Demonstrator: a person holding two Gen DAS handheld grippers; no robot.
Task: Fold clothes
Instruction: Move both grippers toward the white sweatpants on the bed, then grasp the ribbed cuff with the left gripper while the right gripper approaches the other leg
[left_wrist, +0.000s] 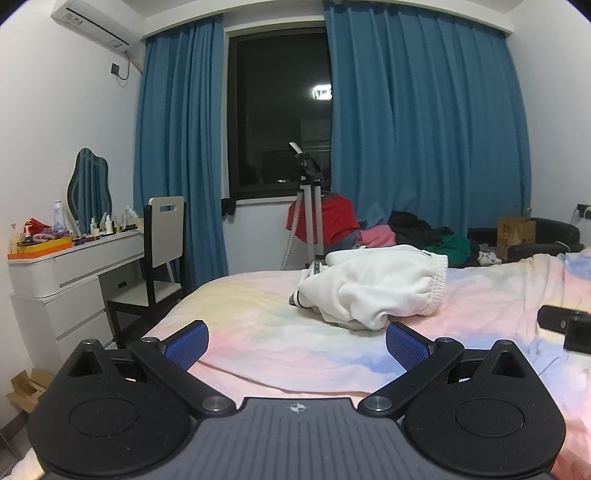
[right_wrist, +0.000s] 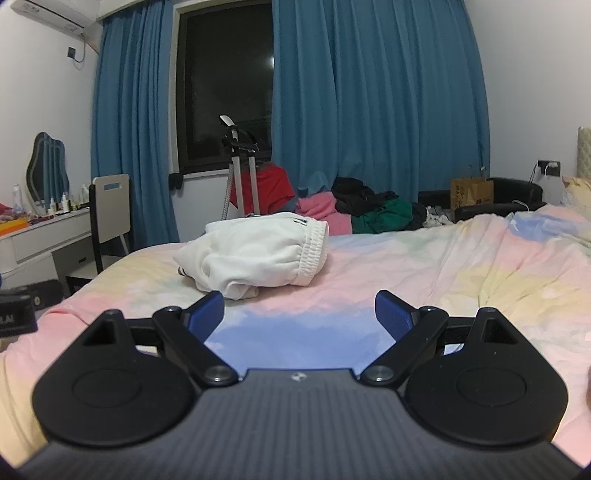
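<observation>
- Left wrist view puts you over a bed (left_wrist: 258, 332) with a pastel tie-dye cover, in a room with blue curtains (left_wrist: 424, 129) around a dark window (left_wrist: 277, 110).
- Your left tool (left_wrist: 297, 341) has its blue-padded fingers spread wide and grips nothing; the white garment (left_wrist: 373, 291) lies crumpled on the cover just ahead of it, not touching.
- Your right tool (right_wrist: 299, 312) is likewise spread wide and empty, with the white garment (right_wrist: 255, 254) ahead and slightly left.
- Past the bed's far edge stand a tripod (left_wrist: 308, 206) and a heap of red, pink, black and green clothes (left_wrist: 406, 232).
- Left of the bed sit a chair (left_wrist: 159, 258) and a white worktop (left_wrist: 74, 266) crowded with bottles.
- Open cover stretches to your right, softly wrinkled; the garment looks fleecy, with a ribbed elastic band.
</observation>
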